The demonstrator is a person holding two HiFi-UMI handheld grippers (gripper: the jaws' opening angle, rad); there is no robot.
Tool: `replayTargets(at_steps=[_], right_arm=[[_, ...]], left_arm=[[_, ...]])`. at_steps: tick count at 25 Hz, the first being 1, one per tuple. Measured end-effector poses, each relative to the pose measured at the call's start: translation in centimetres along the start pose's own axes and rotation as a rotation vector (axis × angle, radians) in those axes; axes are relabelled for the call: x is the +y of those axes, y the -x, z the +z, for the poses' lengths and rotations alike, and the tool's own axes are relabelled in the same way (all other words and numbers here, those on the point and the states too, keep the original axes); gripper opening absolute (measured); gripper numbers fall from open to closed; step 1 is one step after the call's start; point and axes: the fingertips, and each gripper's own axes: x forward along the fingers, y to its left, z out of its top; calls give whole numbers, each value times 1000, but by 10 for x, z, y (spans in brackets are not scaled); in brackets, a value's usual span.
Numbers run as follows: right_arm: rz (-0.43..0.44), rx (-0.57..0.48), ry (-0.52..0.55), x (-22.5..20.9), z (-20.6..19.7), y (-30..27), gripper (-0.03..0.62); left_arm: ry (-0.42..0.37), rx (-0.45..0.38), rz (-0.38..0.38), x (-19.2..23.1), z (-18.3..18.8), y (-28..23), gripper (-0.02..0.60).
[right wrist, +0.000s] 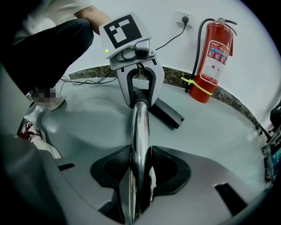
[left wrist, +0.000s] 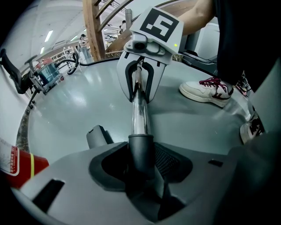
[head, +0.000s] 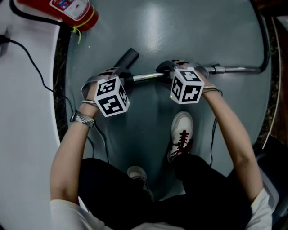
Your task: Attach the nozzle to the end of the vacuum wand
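Nearest, a white lace-up shoe with red laces (head: 181, 134) stands on the grey glossy floor (head: 180, 31), on the person's side of the long chrome metal vacuum wand (head: 148, 76). The wand is held level above the floor. The right hand-held gripper (right wrist: 139, 171) has its jaws partly closed, pads pressed on the wand's bare tube. The left hand-held gripper (left wrist: 141, 162) is clamped at a similar width on the black round collar (left wrist: 141, 149) at the wand's end. Just beyond that end, the black flat-sided plastic nozzle (head: 128, 58) angles away from the wand; whether it joins the collar cannot be told. Farther off lies a red cylindrical fire extinguisher (head: 72, 11).
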Motion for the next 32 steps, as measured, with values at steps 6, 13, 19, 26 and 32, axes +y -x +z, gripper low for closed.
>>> replayTargets(at_steps=[6, 13, 19, 26, 32], right_arm=[[5, 17, 6, 5, -3, -6, 166], [-7, 26, -3, 5, -3, -8, 166], [-25, 16, -16, 0, -1, -4, 166], [-25, 33, -8, 2, -2, -5, 165], [-23, 44, 1, 4, -4, -8, 166]], left_arm=[[0, 26, -21, -6, -3, -6, 181], [21, 51, -44, -6, -5, -8, 181], [111, 4, -48, -2, 1, -4, 181], [85, 37, -64, -6, 1, -6, 181], [10, 40, -39, -6, 4, -9, 180]])
